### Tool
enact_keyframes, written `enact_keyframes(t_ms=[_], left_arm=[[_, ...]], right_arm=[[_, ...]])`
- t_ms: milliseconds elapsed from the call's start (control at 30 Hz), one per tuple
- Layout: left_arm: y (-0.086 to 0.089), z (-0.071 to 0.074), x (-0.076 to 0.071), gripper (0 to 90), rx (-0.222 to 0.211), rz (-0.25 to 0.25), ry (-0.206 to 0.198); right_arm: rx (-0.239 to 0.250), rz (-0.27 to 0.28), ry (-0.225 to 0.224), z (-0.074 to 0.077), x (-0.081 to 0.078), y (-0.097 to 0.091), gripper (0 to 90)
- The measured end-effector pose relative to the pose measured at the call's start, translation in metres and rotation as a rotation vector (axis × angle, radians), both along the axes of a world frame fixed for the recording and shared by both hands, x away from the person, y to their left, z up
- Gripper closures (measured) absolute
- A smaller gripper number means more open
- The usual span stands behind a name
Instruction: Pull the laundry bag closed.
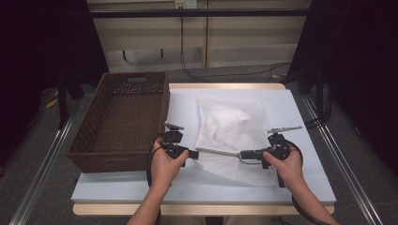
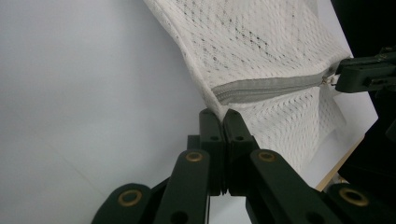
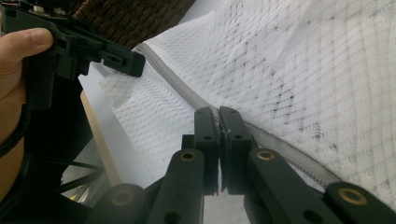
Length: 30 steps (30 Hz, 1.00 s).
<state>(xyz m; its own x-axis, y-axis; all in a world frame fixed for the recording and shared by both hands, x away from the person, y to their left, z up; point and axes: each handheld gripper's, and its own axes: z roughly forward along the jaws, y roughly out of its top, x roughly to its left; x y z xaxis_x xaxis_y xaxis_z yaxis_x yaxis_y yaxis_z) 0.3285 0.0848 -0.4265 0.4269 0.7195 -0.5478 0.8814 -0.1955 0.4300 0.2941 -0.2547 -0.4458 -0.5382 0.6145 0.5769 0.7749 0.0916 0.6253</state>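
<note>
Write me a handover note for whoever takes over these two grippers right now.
Left gripper: shut on the end of the zipper edge of the white mesh laundry bag.
Right gripper: shut on the grey zipper at its pull end.
Things: the bag lies crumpled on the white table mat, its near zipper edge stretched taut between the grippers. The brown woven basket stands at the mat's left, nothing visible inside.
Done: both ends gripped, zipper line held straight.
Left: probably running the zipper along; whether it is open or closed I cannot tell. The basket may be the bag's destination.
</note>
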Motion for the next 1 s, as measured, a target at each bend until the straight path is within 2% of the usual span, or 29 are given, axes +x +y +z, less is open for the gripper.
enact_keyframes(t_ms=[467, 567, 700, 767, 867, 900, 1000], left_arm=[[0.003, 0.001, 0.001, 89.0, 0.005, -0.008, -0.001], [0.002, 0.001, 0.000, 89.0, 0.004, -0.016, 0.007], [0.002, 0.002, 0.000, 89.0, -0.007, -0.006, 0.000], [0.002, 0.002, 0.000, 89.0, -0.001, -0.023, -0.002], [-0.001, 0.002, 0.000, 89.0, -0.008, -0.003, 0.001], [0.001, 0.003, 0.000, 89.0, 0.002, -0.018, -0.006], [0.000, 0.004, 0.000, 89.0, -0.002, -0.018, -0.004]], right_arm=[[-0.005, -0.001, 0.002, 0.000, 0.001, -0.004, 87.0], [0.009, -0.002, 0.009, -0.002, 0.001, -0.006, 87.0], [0.002, -0.007, 0.003, 0.000, 0.001, -0.007, 87.0], [0.017, -0.009, 0.009, 0.000, 0.000, -0.010, 87.0], [0.010, -0.010, 0.009, 0.000, -0.001, -0.011, 87.0], [0.012, -0.009, 0.009, 0.000, -0.001, -0.011, 87.0], [0.017, -0.008, 0.009, 0.002, -0.002, -0.011, 87.0]])
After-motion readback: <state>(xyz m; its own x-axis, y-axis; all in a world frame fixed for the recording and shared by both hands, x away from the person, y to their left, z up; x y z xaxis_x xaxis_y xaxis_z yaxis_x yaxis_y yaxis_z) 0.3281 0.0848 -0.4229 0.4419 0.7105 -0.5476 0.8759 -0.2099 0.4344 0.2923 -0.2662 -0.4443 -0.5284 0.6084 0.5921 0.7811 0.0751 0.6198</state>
